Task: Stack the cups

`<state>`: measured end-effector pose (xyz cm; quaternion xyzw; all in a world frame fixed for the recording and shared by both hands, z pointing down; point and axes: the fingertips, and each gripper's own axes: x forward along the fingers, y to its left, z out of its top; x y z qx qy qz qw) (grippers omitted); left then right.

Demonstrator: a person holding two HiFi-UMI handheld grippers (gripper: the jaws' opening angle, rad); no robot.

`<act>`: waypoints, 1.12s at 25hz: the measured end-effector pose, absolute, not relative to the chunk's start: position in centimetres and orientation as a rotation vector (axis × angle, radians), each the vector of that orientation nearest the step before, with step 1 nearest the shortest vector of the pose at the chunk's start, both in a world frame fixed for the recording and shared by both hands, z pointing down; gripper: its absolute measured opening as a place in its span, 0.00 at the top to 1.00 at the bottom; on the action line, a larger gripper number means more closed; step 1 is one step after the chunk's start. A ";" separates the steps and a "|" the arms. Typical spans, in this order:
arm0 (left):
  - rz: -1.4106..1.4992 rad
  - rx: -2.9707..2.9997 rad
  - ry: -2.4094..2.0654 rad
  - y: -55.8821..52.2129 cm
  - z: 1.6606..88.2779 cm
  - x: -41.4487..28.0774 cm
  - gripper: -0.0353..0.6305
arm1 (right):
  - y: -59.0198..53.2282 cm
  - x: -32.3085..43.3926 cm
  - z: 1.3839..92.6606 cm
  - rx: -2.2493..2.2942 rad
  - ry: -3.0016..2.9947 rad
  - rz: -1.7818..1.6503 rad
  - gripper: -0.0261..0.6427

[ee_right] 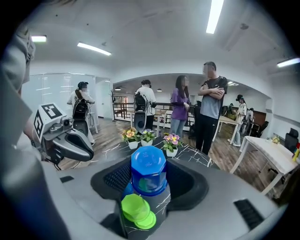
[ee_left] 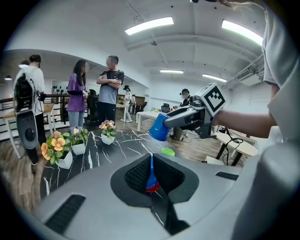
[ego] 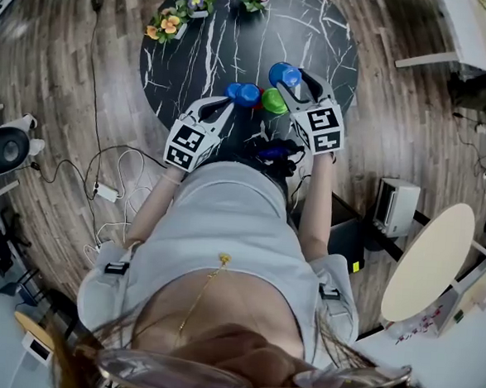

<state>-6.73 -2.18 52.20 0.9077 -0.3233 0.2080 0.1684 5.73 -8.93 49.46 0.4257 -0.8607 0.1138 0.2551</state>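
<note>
- Closest to us, the left gripper is pinched hard on the thin edge of a blue plastic cup. There's a red plastic cup showing under it, down on the round black marble-look table. Our guess is it's pinning that little pile so nothing skids. We can't tell how many cups are in it.
- Just to the right, a small green plastic cup stands mouth down on the table, with nothing touching it.
- Just above the green one, the right gripper has its jaws wide but pressed against both sides of a translucent blue faceted cup. That cup is mouth down and up off the table, which makes sense since it can drop straight over another cup.
- We can't say which cup it's headed for, though the green one is nearest.
- So by our reckoning the stack is only partly built, with one cup in the air and one loose.
- At the far edge are small white pots of pansies, well clear of the cups. People stand further back in the room.
</note>
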 end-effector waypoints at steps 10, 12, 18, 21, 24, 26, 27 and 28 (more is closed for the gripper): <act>0.587 2.561 -0.900 -2.3 52.3 -7.5 0.89 | -7.9 4.1 48.6 1.110 -2.327 0.360 0.61; 0.590 2.559 -0.898 -2.3 52.5 -7.5 0.89 | -7.6 3.7 48.8 1.093 -2.325 0.364 0.61; 0.592 2.549 -0.895 -2.1 52.8 -7.8 0.89 | -6.8 2.6 49.6 1.035 -2.309 0.377 0.61; 0.593 2.542 -0.900 -2.0 52.9 -8.0 0.89 | -6.5 2.1 49.7 1.021 -2.308 0.383 0.61; 0.595 2.536 -0.903 -2.0 53.0 -8.2 0.89 | -6.3 1.8 49.9 1.009 -2.299 0.385 0.61; 0.596 2.530 -0.903 -1.9 53.0 -8.3 0.89 | -6.2 1.7 50.2 0.999 -2.291 0.390 0.61; 0.597 2.528 -0.903 -1.9 53.1 -8.3 0.89 | -6.2 1.7 50.3 0.995 -2.288 0.394 0.61; 0.597 2.526 -0.904 -1.9 53.1 -8.4 0.89 | -6.2 1.6 50.5 0.992 -2.285 0.397 0.61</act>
